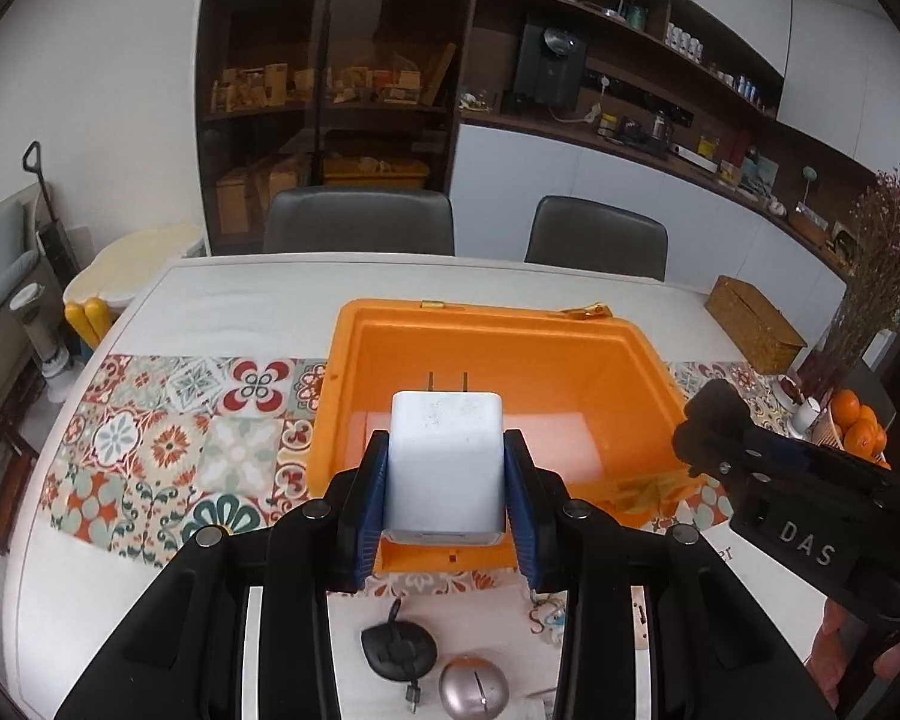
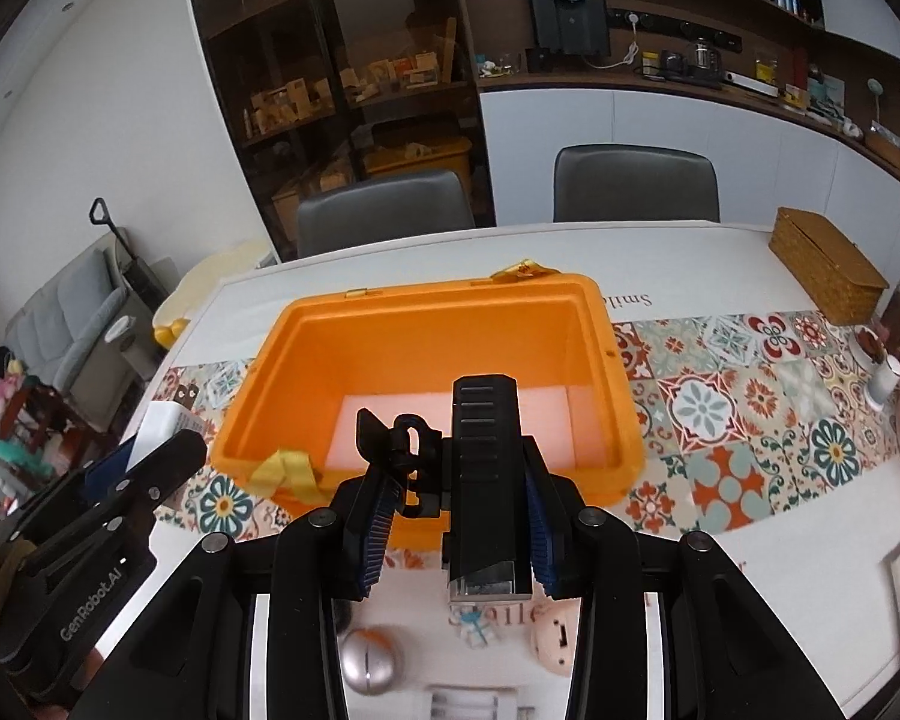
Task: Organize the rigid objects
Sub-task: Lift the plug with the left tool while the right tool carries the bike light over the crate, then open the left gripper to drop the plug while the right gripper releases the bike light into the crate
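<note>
My left gripper (image 1: 445, 480) is shut on a white plug charger (image 1: 446, 468), prongs pointing away, held over the near rim of the open orange box (image 1: 510, 354). My right gripper (image 2: 453, 492) is shut on a black clip-like device (image 2: 486, 468) with a black bracket on its left side, held over the near edge of the same orange box (image 2: 426, 324). The box has a pale foam floor. The right gripper shows at the right in the left wrist view (image 1: 768, 468); the left gripper shows at the left in the right wrist view (image 2: 120, 480).
On the table near me lie a black fob (image 1: 399, 651), a silver egg-shaped thing (image 1: 473, 687), and a peach round item (image 2: 555, 639). A wicker box (image 2: 828, 267) stands back right, a bowl of oranges (image 1: 858, 429) at right. Two chairs stand behind the table.
</note>
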The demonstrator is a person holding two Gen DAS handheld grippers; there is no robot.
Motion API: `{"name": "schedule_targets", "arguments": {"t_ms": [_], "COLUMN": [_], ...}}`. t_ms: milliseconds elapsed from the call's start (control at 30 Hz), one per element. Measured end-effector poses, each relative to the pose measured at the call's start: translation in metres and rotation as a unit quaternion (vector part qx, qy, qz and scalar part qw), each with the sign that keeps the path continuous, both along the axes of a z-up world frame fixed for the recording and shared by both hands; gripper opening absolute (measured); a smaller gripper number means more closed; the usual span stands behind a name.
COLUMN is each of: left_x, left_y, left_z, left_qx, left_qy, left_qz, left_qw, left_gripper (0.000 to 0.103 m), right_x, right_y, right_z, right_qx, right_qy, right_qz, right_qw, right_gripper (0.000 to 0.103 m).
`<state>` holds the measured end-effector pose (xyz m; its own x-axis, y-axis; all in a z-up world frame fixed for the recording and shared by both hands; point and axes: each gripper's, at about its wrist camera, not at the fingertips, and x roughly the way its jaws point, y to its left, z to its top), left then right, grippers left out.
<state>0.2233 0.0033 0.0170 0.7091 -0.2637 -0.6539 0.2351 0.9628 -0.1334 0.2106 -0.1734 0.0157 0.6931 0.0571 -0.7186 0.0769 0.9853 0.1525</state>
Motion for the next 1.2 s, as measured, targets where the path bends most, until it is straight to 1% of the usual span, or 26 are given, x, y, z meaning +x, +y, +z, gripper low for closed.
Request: {"name": "schedule_targets", "arguments": {"t_ms": [300, 500, 600, 733, 867, 933, 1033, 1100, 1133, 1167, 1200], "left_x": [0.044, 0.074, 0.086, 0.102, 0.115, 0.120, 0.123, 0.124, 0.124, 0.124, 0.125], "left_y": [-0.011, -0.019, -0.028, -0.037, -0.038, -0.041, -0.043, -0.043, -0.042, -0.041, -0.040], "left_z": [-0.002, -0.013, -0.020, -0.035, -0.050, -0.057, -0.064, -0.065, -0.065, -0.064, -0.063], "left_qx": [0.010, 0.027, 0.047, 0.066, 0.063, 0.072, 0.074, 0.071, 0.069, 0.069, 0.070], "left_qy": [0.026, 0.051, 0.067, 0.098, 0.133, 0.148, 0.167, 0.175, 0.175, 0.175, 0.173], "left_qz": [-0.016, -0.020, -0.027, -0.038, -0.038, -0.043, -0.047, -0.046, -0.044, -0.041, -0.038], "left_qw": [0.9995, 0.9981, 0.9963, 0.9923, 0.9884, 0.9854, 0.9820, 0.9810, 0.9813, 0.9813, 0.9816], "left_gripper": [0.036, 0.036, 0.036, 0.036, 0.036, 0.036, 0.036, 0.038, 0.041, 0.048, 0.053], "right_x": [0.042, 0.070, 0.085, 0.103, 0.116, 0.120, 0.125, 0.128, 0.128, 0.128, 0.128], "right_y": [-0.003, -0.005, -0.006, -0.007, -0.011, -0.014, -0.016, -0.017, -0.018, -0.019, -0.019], "right_z": [-0.004, -0.009, -0.015, -0.029, -0.047, -0.054, -0.064, -0.068, -0.070, -0.072, -0.072], "right_qx": [0.008, -0.001, -0.004, -0.010, -0.002, 0.006, 0.007, 0.013, 0.014, 0.013, 0.009], "right_qy": [0.039, 0.063, 0.079, 0.113, 0.147, 0.160, 0.178, 0.186, 0.190, 0.192, 0.193], "right_qz": [-0.002, 0.002, 0.008, 0.015, 0.020, 0.017, 0.016, 0.021, 0.017, 0.014, 0.011], "right_qw": [0.999, 0.998, 0.997, 0.993, 0.989, 0.987, 0.984, 0.982, 0.982, 0.981, 0.981], "right_gripper": [0.038, 0.039, 0.039, 0.039, 0.039, 0.039, 0.040, 0.042, 0.044, 0.046, 0.049]}}
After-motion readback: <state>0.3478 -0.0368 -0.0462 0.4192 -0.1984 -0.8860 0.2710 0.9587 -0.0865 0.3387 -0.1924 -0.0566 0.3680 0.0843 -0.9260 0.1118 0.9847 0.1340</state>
